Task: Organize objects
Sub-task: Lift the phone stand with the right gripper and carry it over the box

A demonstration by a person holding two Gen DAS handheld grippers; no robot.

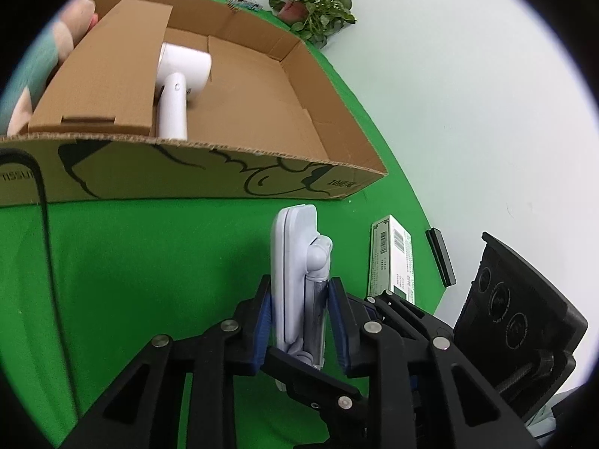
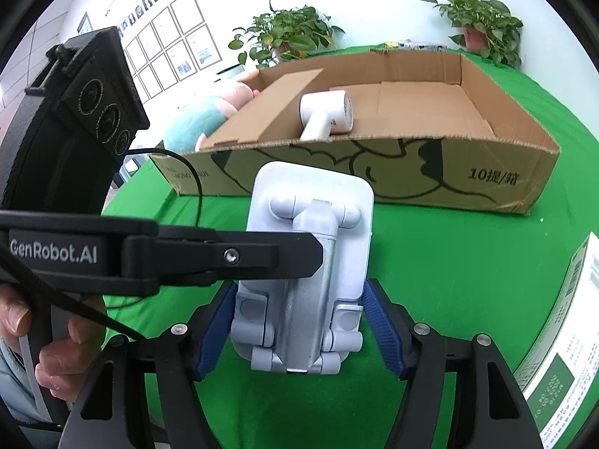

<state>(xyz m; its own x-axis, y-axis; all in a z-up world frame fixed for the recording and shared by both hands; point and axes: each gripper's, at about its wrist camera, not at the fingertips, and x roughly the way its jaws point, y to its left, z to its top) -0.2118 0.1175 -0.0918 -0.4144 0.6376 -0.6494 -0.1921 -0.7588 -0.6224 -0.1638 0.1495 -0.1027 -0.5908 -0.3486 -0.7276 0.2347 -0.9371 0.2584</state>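
Note:
A pale grey folding phone stand [image 1: 297,273] is held edge-up above the green table. My left gripper [image 1: 299,292] is shut on the stand, its blue pads pressing both sides. In the right wrist view the stand [image 2: 310,262] lies flat-faced between the fingers of my right gripper [image 2: 299,321], whose blue pads sit at its sides with small gaps, so it is open. The left gripper's black finger [image 2: 224,254] crosses from the left onto the stand. A white hair dryer [image 1: 179,78] lies in the open cardboard box [image 1: 224,176], also seen in the right wrist view [image 2: 325,116].
A white and green carton [image 1: 393,262] lies on the table to the right, also in the right wrist view [image 2: 561,336]. A black cable [image 1: 48,262] runs along the left. A plush toy [image 2: 209,112] sits behind the box. Potted plants [image 2: 288,37] stand at the back.

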